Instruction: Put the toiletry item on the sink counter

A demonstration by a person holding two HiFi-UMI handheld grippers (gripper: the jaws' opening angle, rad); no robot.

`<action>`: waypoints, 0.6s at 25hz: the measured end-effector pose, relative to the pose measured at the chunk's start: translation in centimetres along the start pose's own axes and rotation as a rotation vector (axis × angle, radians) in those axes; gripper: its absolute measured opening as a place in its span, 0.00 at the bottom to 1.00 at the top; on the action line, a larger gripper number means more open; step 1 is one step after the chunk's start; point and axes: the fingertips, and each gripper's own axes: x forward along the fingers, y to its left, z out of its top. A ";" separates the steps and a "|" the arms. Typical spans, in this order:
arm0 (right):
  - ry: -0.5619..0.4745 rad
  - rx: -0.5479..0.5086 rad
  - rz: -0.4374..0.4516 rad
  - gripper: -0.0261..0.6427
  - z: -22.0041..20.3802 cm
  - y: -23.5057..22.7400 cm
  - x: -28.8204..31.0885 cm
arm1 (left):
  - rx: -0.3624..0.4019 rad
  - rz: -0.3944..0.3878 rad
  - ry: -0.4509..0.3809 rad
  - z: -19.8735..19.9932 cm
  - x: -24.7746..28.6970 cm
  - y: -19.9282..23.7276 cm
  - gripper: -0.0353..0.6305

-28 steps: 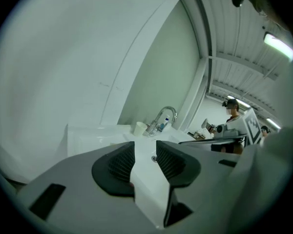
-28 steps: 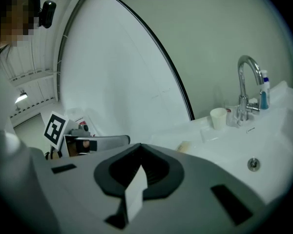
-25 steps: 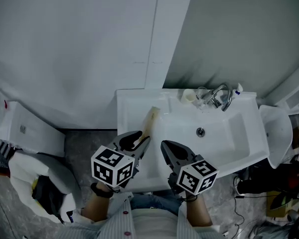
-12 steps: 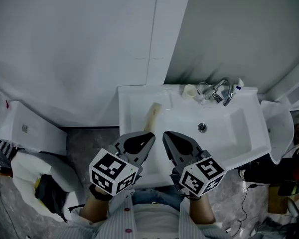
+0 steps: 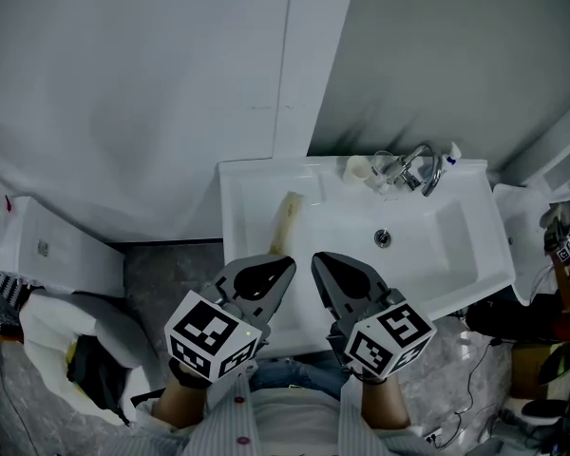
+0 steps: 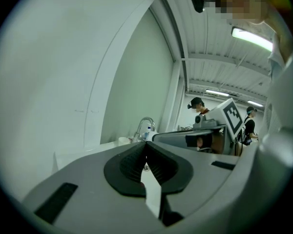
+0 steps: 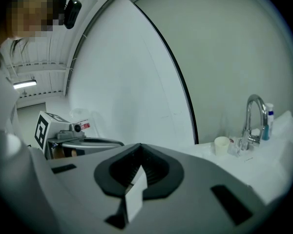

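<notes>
At the near edge of the sink, the left gripper is hanging with its jaws pressed together and nothing between them; its own view shows the ribbed pads meeting along one line. Beside it, the right gripper is likewise sitting closed and empty, its tips pointing up and left across the basin rim.

Straight ahead of the left gripper's tips, and a little apart from them, the toiletry item is lying flat on the sink counter, on the strip left of the basin. It is a pale, tan, tube-like thing, and its long axis is running away from the person toward the wall, nearly in line with the left jaws. Neither gripper is touching it, and neither gripper view is showing it.

The left gripper is sitting the nearer of the two, the right one off to the item's near right. Judging by this layout, the placing is looking done.
</notes>
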 end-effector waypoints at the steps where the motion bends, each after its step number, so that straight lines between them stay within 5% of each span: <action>1: 0.003 -0.002 -0.001 0.05 0.0 0.0 0.0 | 0.000 0.000 0.000 0.0 0.0 0.0 0.08; 15: 0.043 -0.015 0.009 0.05 -0.7 -0.1 0.9 | -0.016 0.008 -0.009 -0.3 -0.1 0.6 0.08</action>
